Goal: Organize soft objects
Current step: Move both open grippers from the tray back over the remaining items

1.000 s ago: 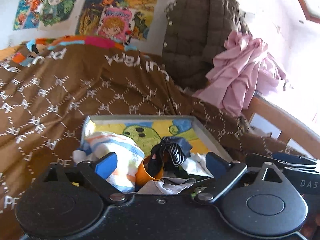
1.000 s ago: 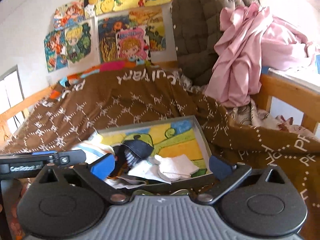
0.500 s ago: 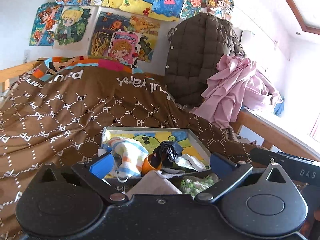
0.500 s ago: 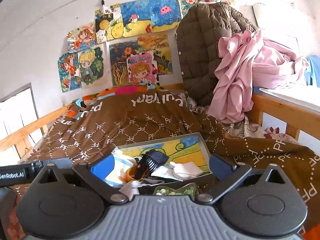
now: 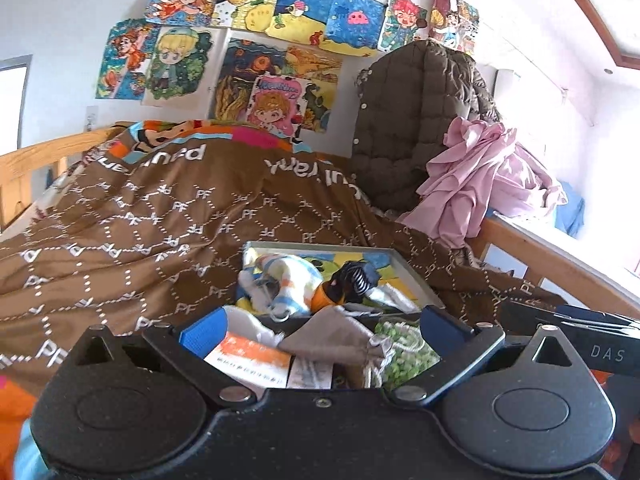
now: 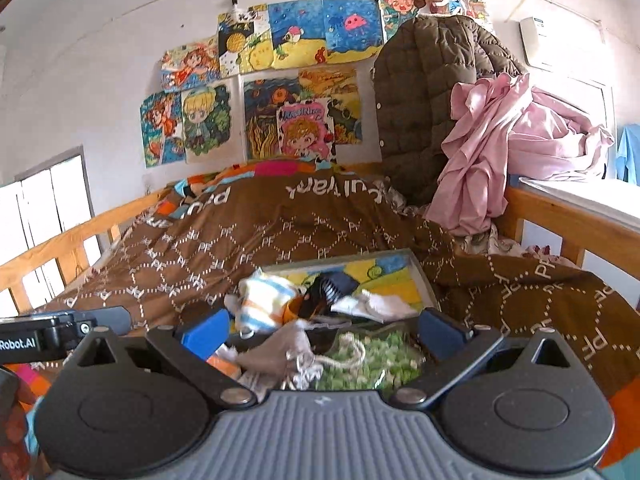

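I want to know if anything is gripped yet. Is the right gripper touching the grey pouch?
Apart. In the right wrist view the right gripper stands wide open, and the grey pouch lies between its fingers with a gap on both sides.

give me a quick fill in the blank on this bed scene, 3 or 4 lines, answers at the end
1. The tray of soft things sits on a ______ blanket printed with PF.
2. Draped over the bed rail at the right is a ______ cloth.
3. The quilted jacket hangs against the ______, beside the drawings.
4. The jaws of both the left gripper and the right gripper stand ______.

Answers: brown; pink; wall; open
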Demonstrator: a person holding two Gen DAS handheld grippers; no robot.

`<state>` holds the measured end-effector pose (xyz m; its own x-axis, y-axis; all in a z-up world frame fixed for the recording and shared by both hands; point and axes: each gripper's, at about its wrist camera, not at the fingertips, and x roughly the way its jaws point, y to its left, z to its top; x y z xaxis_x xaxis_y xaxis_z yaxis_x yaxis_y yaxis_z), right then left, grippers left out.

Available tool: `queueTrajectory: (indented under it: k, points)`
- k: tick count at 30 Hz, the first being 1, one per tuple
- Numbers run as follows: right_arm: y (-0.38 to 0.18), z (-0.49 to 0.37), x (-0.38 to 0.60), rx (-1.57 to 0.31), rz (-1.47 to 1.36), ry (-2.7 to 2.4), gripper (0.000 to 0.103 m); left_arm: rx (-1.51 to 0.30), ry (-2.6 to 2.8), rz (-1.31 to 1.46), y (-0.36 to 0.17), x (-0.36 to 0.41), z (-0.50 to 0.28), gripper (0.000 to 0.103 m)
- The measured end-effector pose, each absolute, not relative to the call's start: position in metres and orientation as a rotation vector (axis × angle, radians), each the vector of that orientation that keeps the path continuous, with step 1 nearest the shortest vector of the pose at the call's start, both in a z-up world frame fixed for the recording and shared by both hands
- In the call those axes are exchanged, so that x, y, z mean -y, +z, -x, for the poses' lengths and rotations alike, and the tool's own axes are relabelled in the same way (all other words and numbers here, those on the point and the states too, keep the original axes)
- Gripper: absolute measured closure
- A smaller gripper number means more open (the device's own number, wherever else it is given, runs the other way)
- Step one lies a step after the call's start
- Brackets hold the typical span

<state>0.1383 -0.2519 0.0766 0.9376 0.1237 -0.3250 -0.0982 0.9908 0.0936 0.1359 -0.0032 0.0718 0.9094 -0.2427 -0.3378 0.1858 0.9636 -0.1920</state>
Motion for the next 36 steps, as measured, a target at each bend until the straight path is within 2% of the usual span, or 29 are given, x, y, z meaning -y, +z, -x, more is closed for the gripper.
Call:
queueTrajectory:
  k: [14,23,36]
  points:
    - [0.066,-0.106,0.242,-0.399,-0.095,0.082,0.0,-0.459,-0.133,0.074,0.061,-0.003,-0.104,0.001]
    - [0.049,-0.106,0.245,-0.498,-0.082,0.072,0.0,-0.558,-0.085,0.065,0.046,-0.014,-0.108,0.001]
    - [0.037,-0.115,0.23,-0.573,0.009,0.117,0.0,-0.592,-0.092,0.058,0.035,-0.01,-0.118,0.001]
